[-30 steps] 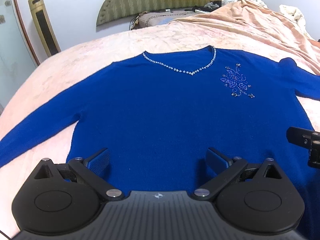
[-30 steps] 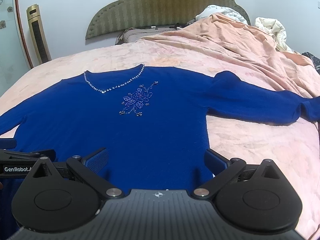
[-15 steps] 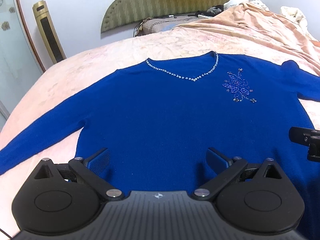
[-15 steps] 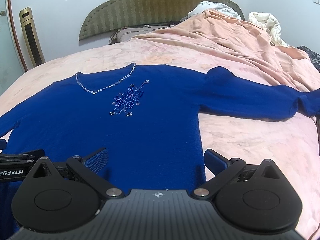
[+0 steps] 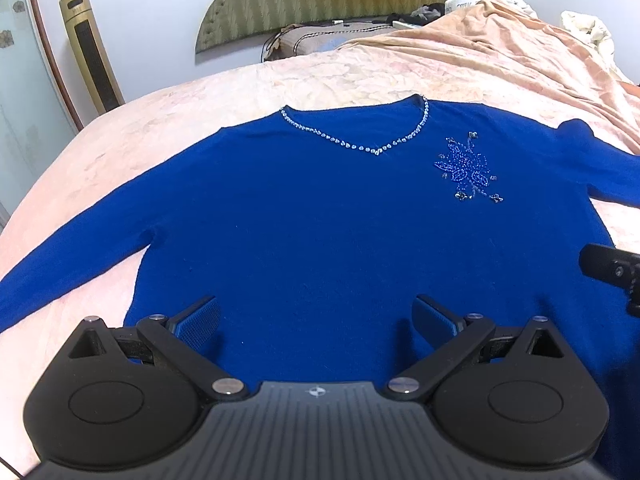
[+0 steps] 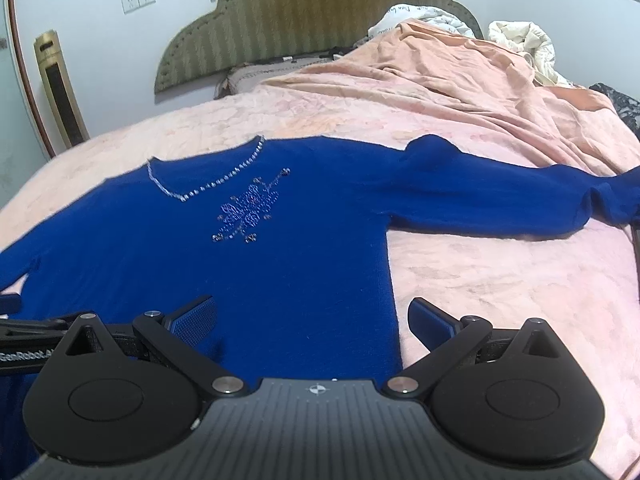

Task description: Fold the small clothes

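While the blue sweater (image 5: 320,232) lies flat, front up, on the pink bedspread (image 6: 500,280), sleeves out, the left gripper (image 5: 316,318) and right gripper (image 6: 312,318) hover over its hem, fingers spread wide, gripping nothing.

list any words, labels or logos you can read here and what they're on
"GenRobot.A", cut off at both ends: white print on the side of the left gripper, seen at the left edge of the right wrist view.
Dark writing on the white bedding by the headboard: too small and blurred to read.
A small round emblem on each gripper body, no letters.
Blue sweater: beads only, no text.
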Motion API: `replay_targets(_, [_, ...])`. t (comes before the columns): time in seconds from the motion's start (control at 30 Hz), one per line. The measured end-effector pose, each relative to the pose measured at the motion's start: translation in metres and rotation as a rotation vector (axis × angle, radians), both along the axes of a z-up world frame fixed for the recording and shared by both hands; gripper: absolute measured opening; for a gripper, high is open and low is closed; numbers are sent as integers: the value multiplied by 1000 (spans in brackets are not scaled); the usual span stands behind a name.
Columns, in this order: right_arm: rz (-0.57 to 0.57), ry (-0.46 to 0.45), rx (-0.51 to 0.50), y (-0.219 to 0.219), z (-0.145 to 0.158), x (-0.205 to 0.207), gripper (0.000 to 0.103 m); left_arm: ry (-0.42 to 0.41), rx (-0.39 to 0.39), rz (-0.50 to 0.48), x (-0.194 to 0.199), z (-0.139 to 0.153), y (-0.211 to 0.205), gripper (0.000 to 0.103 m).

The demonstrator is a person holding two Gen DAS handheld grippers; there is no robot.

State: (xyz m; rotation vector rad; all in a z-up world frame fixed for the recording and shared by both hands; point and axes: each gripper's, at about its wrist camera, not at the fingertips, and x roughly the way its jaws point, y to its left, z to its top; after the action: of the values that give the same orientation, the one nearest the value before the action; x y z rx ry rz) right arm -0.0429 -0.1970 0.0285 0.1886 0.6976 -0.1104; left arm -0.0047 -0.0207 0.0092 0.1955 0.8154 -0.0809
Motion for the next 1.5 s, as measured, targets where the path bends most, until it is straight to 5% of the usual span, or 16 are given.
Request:
replay_targets(1.03, [15,-36,65,-15,-3,-5,103,17,45,-36,-1,-4,-26,103])
replay_targets(1.33, [-11,-66,178,-47,-9,-8,103,-40,20,-111,-1,8,-51,103])
replay_targets(1.5, [-125,-117,229,-96,-6,-12,103,-20,13,-149,2,6,-61,103])
